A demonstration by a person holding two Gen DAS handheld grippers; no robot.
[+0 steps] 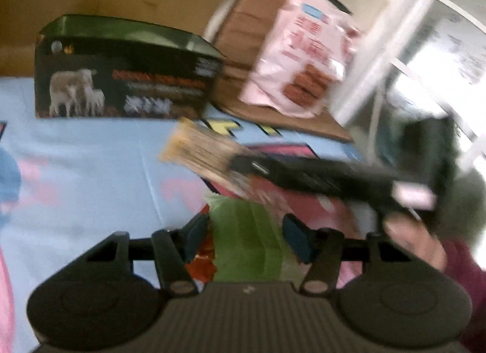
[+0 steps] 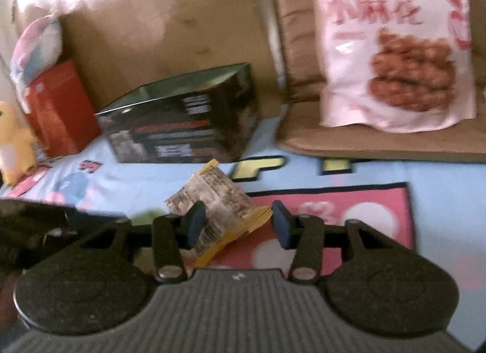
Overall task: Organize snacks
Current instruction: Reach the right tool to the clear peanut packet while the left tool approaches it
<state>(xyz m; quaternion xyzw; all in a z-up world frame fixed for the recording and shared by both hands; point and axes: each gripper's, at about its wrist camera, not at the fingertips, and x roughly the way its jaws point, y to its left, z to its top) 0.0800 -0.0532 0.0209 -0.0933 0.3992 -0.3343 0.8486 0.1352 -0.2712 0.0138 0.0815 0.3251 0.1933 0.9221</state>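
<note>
My left gripper [image 1: 246, 239] is shut on a green snack packet [image 1: 243, 249], its blue pads at the packet's two edges, low over the blue cartoon sheet [image 1: 91, 155]. The view is blurred. My right gripper [image 2: 238, 225] is shut on a yellow printed snack packet [image 2: 221, 198], which sits tilted between the pads. In the left wrist view that packet [image 1: 200, 152] hangs just beyond the green one, with a black finger [image 1: 303, 175] of the right gripper across it. A dark box with sheep on it [image 1: 121, 79] stands behind.
A pink bag of fried twists [image 2: 395, 49] leans on a brown cushion [image 2: 379, 143] at the back right. The dark box [image 2: 188, 122] stands at the back centre, with a red box [image 2: 60, 103] and a yellow plush toy [image 2: 15, 146] to its left. A hand [image 1: 413, 240] holds the right gripper.
</note>
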